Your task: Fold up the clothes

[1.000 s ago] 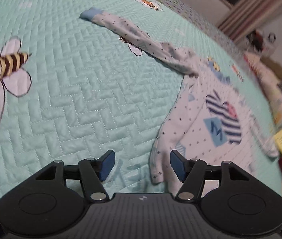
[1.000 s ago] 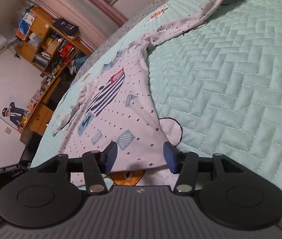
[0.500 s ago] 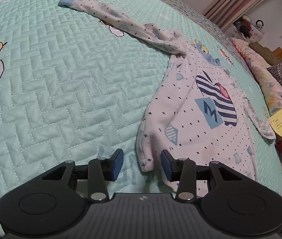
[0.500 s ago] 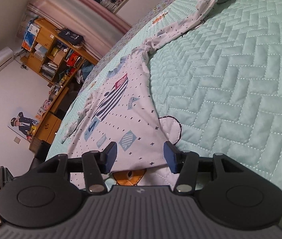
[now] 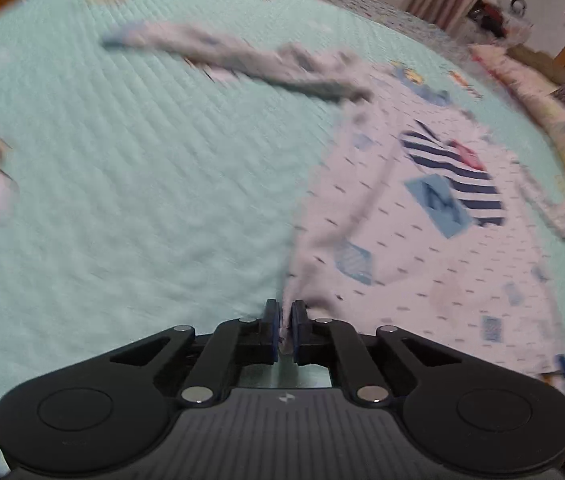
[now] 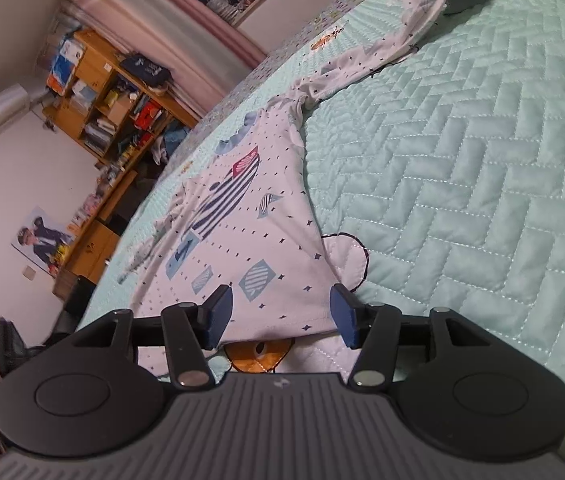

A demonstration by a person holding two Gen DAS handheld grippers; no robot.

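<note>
Two grippers: my left gripper (image 5: 286, 330) is clamped on the shirt's (image 5: 414, 248) hem corner; my right gripper (image 6: 280, 312) hangs with jaws wide apart over the other end of the hem, holding nothing.
Shirt: a white long-sleeved top with small dark marks and a striped print, lying flat and face up on the quilt (image 6: 482, 168); one sleeve (image 5: 234, 56) stretches far out to the side.
Step in hand: I judge this the first pick-up of the hem, with no fold made yet.
Doing it well: I want both layers of cloth caught in the left pinch — a single layer would drag the front off the back. The right should close on its corner before I lift, so the hem rises level.
Risk: the long sleeve may trail and bunch.
View: the left picture is blurred, so the exact bite is hard to read.
Surface: soft mint quilting with bee prints — it gives under pressure.
Room: a cluttered bookshelf (image 6: 114, 92), curtains (image 6: 186, 40), a wall poster (image 6: 44, 240).
</note>
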